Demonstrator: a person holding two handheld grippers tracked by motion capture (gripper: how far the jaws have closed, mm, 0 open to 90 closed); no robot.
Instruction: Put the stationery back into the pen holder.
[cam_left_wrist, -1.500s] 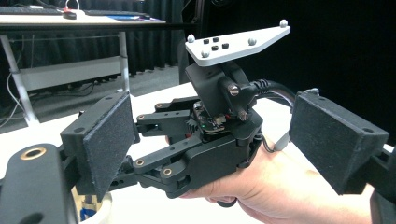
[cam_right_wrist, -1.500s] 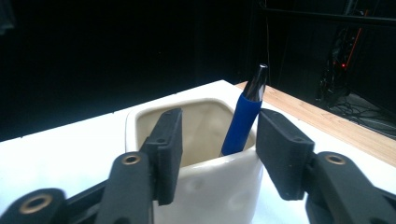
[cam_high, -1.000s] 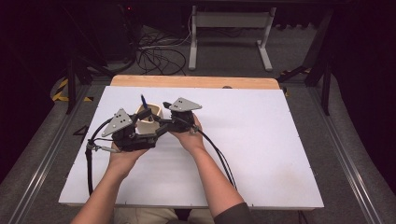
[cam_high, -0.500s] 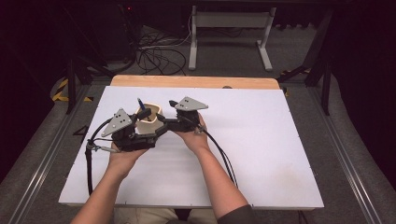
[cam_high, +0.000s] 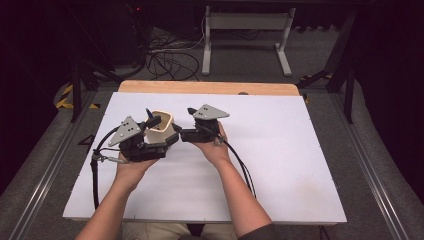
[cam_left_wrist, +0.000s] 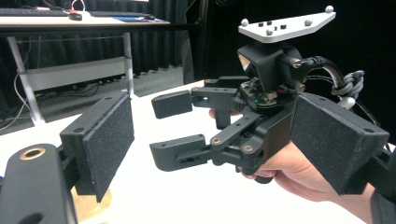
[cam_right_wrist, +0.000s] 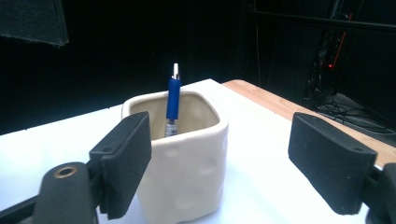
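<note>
The right gripper (cam_high: 189, 124), empty, has just been opening its jaws; the cream cup (cam_right_wrist: 180, 154) with the blue pen (cam_right_wrist: 173, 105) standing inside sits just ahead of them. The left gripper (cam_high: 156, 131) is open beside the cup. A clean retreat likely means backing away level, without nudging the cup.

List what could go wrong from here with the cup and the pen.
1. The pen leans loose in the cream cup, its top above the rim; a nudge could tip it out.
2. The right gripper, its jaws just opened with nothing pressed between them, sits right beside the cup and could bump it while pulling away.
3. The left gripper is close against the cup in the high view; moving it carelessly might drag or tilt the cup.
</note>
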